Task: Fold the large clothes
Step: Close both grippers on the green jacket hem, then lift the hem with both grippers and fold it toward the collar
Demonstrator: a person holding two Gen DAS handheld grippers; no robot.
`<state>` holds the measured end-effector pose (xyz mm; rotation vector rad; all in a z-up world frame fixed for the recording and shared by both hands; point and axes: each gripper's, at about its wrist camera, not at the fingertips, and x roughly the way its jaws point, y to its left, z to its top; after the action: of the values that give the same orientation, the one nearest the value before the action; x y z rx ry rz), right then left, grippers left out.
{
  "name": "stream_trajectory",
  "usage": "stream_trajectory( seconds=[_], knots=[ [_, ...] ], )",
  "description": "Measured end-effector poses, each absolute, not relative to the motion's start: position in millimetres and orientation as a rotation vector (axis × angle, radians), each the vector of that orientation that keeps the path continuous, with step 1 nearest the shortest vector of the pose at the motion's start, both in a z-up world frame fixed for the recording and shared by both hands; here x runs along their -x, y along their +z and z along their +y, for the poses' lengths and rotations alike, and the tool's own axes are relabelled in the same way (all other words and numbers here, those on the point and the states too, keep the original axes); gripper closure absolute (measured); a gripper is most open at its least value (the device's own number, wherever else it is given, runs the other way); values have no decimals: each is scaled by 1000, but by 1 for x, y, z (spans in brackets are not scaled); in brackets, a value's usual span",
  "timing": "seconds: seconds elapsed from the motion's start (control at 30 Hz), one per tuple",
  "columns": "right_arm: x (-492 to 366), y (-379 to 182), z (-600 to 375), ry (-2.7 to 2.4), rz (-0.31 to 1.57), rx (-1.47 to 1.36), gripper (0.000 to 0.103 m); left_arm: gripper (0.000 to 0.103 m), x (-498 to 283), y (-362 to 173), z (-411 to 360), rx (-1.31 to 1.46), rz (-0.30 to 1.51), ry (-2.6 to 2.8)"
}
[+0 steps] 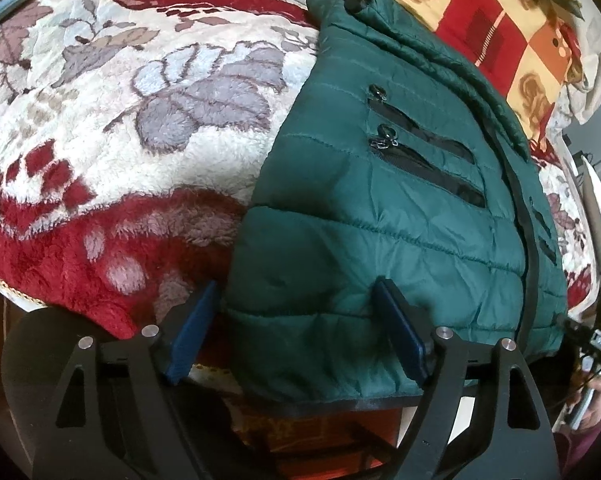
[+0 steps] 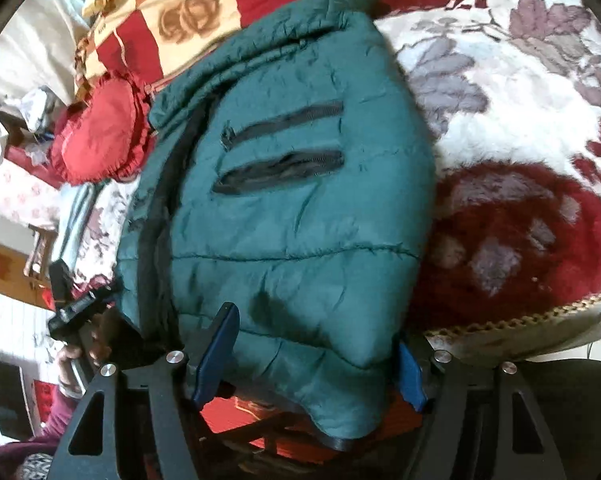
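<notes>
Left wrist view: we see the green padded jacket [image 1: 380,208] lying flat on a fleece blanket [image 1: 112,120] with a leaf pattern in red, white and grey.
Jacket position: its hem hangs over the near edge of the bed, collar pointing away from us.
Pockets: we count two zipped pockets [image 1: 428,160] on this half of the jacket; the lower zip gapes, and we cannot tell whether anything is inside.
Left gripper [image 1: 296,328]: jaws apart, one blue pad [image 1: 192,332] over the blanket beside the jacket's side edge, the other resting on the padded fabric; nothing is clamped.
Right wrist view: we see the other half of the jacket [image 2: 292,220], with two more pocket slits [image 2: 280,168].
Right gripper [image 2: 312,352]: jaws apart, straddling the jacket's hem corner; we see no pinch.
Surroundings: a red frilled cushion [image 2: 100,140] and a checked quilt [image 1: 496,28] lie beyond the collar.
</notes>
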<state>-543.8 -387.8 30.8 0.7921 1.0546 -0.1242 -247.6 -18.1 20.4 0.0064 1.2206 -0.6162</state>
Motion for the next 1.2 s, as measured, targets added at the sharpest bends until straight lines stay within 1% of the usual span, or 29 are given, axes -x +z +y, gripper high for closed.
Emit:
stream_trajectory(
  seconds=[0.1, 0.13, 0.17, 0.2, 0.23, 0.27, 0.3, 0.33, 0.37, 0.4, 0.43, 0.47, 0.5, 0.53, 0.57, 0.6, 0.7, 0.93, 1.2],
  knots=[
    [538, 24, -386, -134, 1063, -781, 33, 22, 250, 20, -20, -29, 1207, -627],
    [537, 25, -385, -136, 1065, -772, 38, 22, 250, 20, -19, -30, 1201, -629],
    [537, 28, -384, -143, 1065, -750, 44, 22, 250, 20, -19, -28, 1202, -630],
    [535, 31, -382, -156, 1063, -728, 64, 23, 250, 20, -19, -26, 1204, -629],
    [538, 35, -382, -170, 1053, -706, 76, 23, 249, 20, -19, -26, 1205, -624],
    [540, 40, -382, -168, 1038, -700, 79, 24, 250, 20, -19, -25, 1204, -621],
    [541, 44, -381, -165, 1027, -693, 82, 28, 251, 21, -19, -26, 1200, -620],
    [542, 47, -381, -160, 1020, -684, 83, 32, 251, 22, -19, -27, 1196, -624],
    [543, 51, -380, -157, 1013, -674, 84, 38, 253, 22, -20, -28, 1195, -631],
    [541, 52, -379, -155, 1007, -672, 84, 42, 254, 23, -21, -33, 1191, -631],
    [541, 56, -380, -150, 996, -679, 85, 47, 256, 25, -22, -40, 1185, -629],
    [541, 57, -381, -146, 987, -685, 85, 50, 257, 26, -23, -44, 1182, -630],
    [541, 59, -381, -143, 978, -688, 86, 55, 257, 26, -23, -46, 1180, -629],
    [541, 62, -382, -139, 966, -693, 87, 64, 258, 28, -22, -49, 1174, -625],
    [542, 66, -383, -133, 952, -702, 87, 68, 258, 30, -22, -50, 1168, -622],
    [542, 67, -384, -129, 943, -708, 88, 75, 259, 32, -21, -54, 1161, -617],
    [541, 79, -386, -104, 899, -732, 88, 85, 260, 39, -19, -64, 1148, -619],
    [537, 104, -389, -69, 824, -745, 89, 91, 261, 68, -14, -16, 1117, -685],
    [527, 129, -402, -65, 745, -750, 90, 93, 248, 91, -20, 43, 1090, -716]
  ],
)
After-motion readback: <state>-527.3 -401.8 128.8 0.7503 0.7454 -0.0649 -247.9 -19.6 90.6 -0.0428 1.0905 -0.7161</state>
